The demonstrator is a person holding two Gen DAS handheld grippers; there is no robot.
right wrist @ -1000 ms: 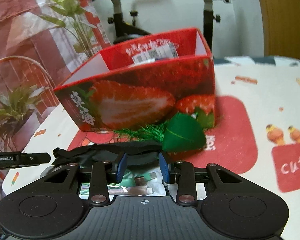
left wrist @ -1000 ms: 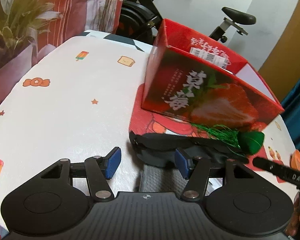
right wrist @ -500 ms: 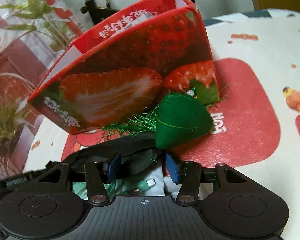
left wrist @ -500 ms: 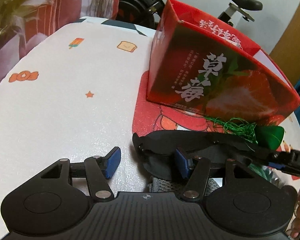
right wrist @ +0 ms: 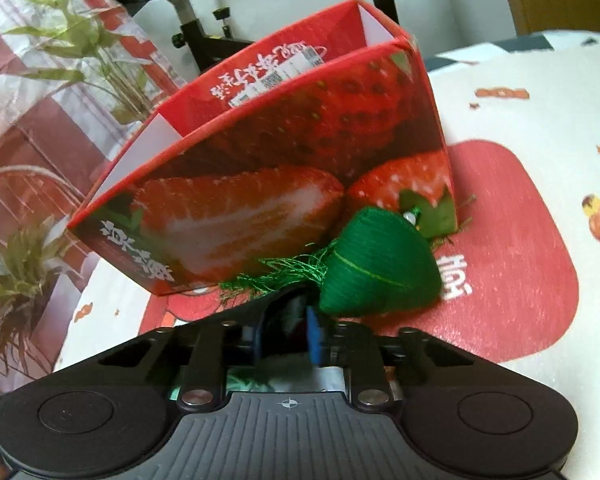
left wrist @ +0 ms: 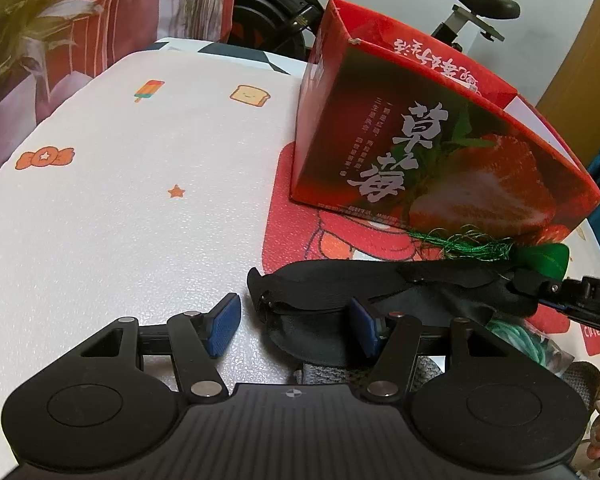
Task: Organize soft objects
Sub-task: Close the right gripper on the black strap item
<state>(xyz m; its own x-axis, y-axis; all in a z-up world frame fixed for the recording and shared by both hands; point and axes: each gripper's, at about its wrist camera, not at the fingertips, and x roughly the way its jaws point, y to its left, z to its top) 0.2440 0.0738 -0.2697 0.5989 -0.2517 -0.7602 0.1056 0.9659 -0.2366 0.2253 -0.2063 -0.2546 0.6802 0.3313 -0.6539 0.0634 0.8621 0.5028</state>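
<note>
A black eye mask (left wrist: 340,284) lies on the table in front of the red strawberry box (left wrist: 420,152). My left gripper (left wrist: 296,314) is open around the mask's left end, its blue pads (left wrist: 222,330) clear of the fabric. My right gripper (right wrist: 284,320) is closing tight on the mask's other end, with black fabric (right wrist: 252,312) pinched between the fingers. In the left wrist view the right gripper (left wrist: 540,286) shows clamped on the mask. A green stuffed sachet (right wrist: 380,264) with a tassel rests against the box (right wrist: 280,184), just beyond the right fingers.
A grey knitted piece (left wrist: 324,372) and a teal cord in a clear bag (left wrist: 516,336) lie under the mask near the grippers. The white patterned tablecloth (left wrist: 120,200) stretches to the left. An exercise bike (left wrist: 480,4) and potted plants (right wrist: 24,264) stand beyond the table.
The right jaws opened a little, then closed on the black mask, and the right gripper rolled and moved closer to the sachet. The left gripper sank slightly, then held still.
</note>
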